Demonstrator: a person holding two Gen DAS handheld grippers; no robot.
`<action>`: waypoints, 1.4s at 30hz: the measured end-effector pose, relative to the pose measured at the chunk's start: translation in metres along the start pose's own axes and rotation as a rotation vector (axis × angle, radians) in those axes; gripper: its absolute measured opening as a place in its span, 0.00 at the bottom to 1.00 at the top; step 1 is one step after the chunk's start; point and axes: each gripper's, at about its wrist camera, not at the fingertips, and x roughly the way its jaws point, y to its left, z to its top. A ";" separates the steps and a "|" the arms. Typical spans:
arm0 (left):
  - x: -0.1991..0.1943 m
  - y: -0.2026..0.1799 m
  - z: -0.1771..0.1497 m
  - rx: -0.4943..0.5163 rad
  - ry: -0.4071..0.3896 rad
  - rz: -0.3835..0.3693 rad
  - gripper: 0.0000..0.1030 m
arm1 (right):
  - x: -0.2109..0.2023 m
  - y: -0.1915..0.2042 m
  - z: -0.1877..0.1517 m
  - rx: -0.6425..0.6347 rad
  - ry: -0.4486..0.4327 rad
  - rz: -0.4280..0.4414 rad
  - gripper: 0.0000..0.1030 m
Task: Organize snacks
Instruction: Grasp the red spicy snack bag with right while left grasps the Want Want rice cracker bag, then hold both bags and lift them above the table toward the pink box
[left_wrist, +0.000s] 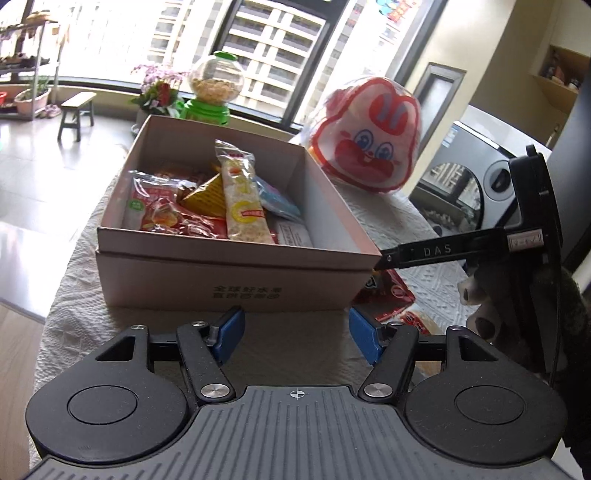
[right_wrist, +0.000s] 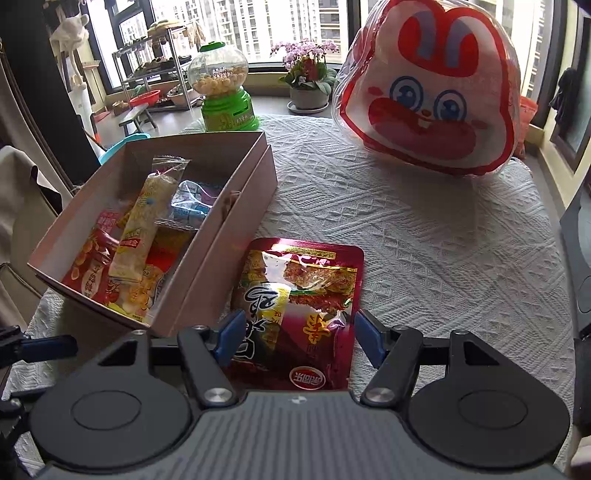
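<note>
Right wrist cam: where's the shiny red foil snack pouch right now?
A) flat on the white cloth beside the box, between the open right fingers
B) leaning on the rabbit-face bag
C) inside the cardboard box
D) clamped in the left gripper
A: the shiny red foil snack pouch lies flat on the white textured cloth beside the open pinkish cardboard box, with the right gripper open around its near end.

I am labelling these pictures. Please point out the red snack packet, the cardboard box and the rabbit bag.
red snack packet (right_wrist: 295, 306), right wrist view, middle of its front.
cardboard box (left_wrist: 229, 280), left wrist view, near outer wall.
rabbit bag (right_wrist: 432, 92), right wrist view, on the printed face.
</note>
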 end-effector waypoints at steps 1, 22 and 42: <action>0.002 0.002 0.001 -0.007 0.005 0.008 0.67 | 0.005 -0.001 0.000 0.013 0.004 0.013 0.64; 0.037 -0.076 -0.018 0.116 0.212 -0.138 0.67 | -0.028 -0.063 -0.067 0.028 -0.084 -0.100 0.79; 0.029 -0.165 -0.061 0.692 0.281 -0.067 0.68 | -0.065 -0.088 -0.132 0.209 -0.274 0.079 0.81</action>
